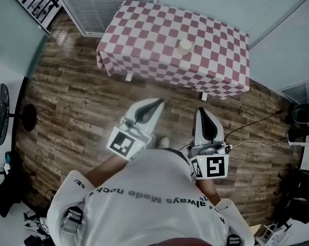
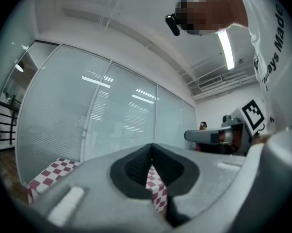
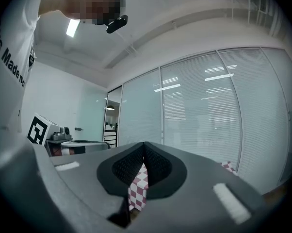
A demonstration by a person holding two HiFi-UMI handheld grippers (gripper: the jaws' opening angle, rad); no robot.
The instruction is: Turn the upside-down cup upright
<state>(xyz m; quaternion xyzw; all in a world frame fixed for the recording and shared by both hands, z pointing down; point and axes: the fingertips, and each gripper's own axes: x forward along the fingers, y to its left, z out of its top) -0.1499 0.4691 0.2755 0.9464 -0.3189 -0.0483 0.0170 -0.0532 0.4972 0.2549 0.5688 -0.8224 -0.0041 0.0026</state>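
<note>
Cup (image 1: 186, 45): head view, pale, small, standing on the desk (image 1: 144, 29) toward its far right part (too small to tell which end is up). The desk wears a red-and-white checked cloth (image 1: 221, 70) and stands on a wood plank floor (image 1: 77, 101), well ahead of the person. Both claws are held low in front of the white shirt (image 1: 144, 199), well apart from the cup. The left claw (image 1: 156, 104) angles toward the desk and the right claw (image 1: 203, 111) points nearly straight at it; each carries its marker cube at the rear.

Left gripper view: left claw (image 2: 152, 150) clenched, dark pads meeting at the tip, nothing between them. Checked cloth (image 2: 54, 171) shows low at left and again through the notch under the pads. A wall of glass panels with blinds (image 2: 102, 115) lies beyond; the right claw (image 2: 211, 136) sits off to the side, level.

Right gripper view: right claw (image 3: 144, 148) likewise clenched on nothing (pads tight together). Checked cloth (image 3: 137, 191) shows through the notch, blinds (image 3: 204, 125) behind.
</note>
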